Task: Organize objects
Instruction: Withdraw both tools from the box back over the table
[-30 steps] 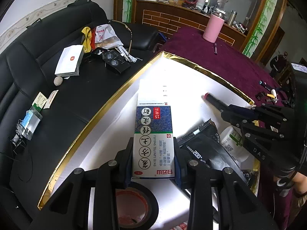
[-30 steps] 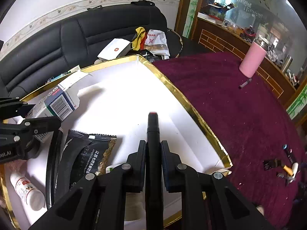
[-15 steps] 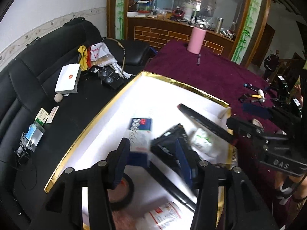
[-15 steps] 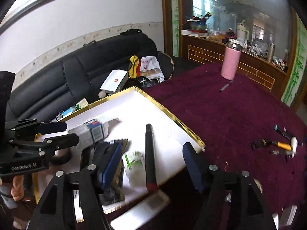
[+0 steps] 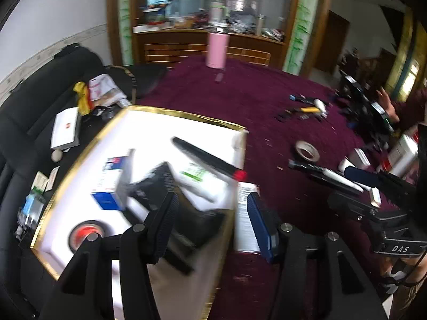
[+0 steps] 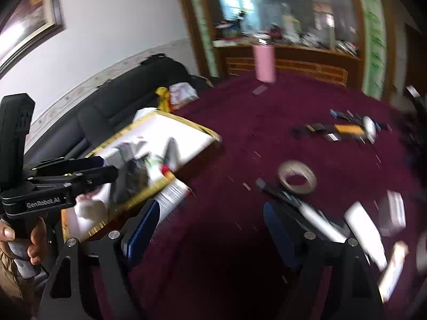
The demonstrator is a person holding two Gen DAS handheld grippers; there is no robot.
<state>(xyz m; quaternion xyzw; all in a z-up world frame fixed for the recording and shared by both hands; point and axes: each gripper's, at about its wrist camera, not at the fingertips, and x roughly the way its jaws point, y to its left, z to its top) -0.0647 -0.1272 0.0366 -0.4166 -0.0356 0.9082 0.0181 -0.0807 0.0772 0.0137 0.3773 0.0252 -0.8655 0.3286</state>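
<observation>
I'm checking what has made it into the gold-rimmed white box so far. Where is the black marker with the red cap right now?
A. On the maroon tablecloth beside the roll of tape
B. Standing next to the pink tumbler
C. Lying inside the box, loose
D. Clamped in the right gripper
C: the black marker with the red cap lies loose on the white floor of the gold-rimmed white box, and the right gripper is open and empty.

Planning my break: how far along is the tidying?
Partly done. The gold-rimmed tray already holds the blue-and-white box, black marker and a black pouch. Both grippers' jaws have just been opening and hold nothing. The tape roll and scattered white boxes remain on the maroon cloth.
</observation>
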